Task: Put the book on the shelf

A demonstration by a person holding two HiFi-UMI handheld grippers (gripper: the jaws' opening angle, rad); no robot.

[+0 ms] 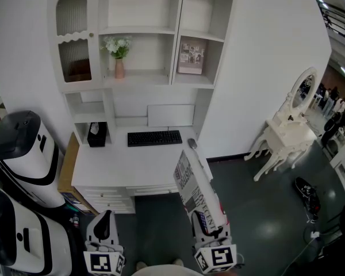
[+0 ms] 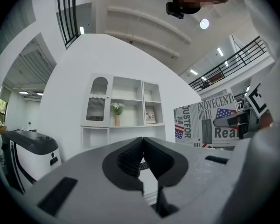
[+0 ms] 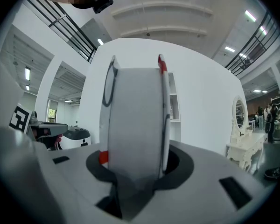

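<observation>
A thick book (image 1: 196, 193) with a newspaper-print cover and a flag on it stands on edge in front of the white desk (image 1: 121, 164). My right gripper (image 1: 210, 227) is shut on its lower end. In the right gripper view the book's pale page edge (image 3: 134, 120) fills the space between the jaws. My left gripper (image 1: 104, 222) hangs at the lower left, shut and holding nothing; its dark pads (image 2: 130, 157) meet. The book (image 2: 210, 122) shows to its right. The white shelf unit (image 1: 141, 33) rises above the desk, with open compartments.
On the desk lie a black keyboard (image 1: 154, 138), a mouse (image 1: 192, 143) and a black tissue box (image 1: 96, 134). A flower vase (image 1: 119, 55) and a framed picture (image 1: 191, 56) stand on the shelves. White machines (image 1: 23, 154) stand left, a white vanity (image 1: 287, 132) right.
</observation>
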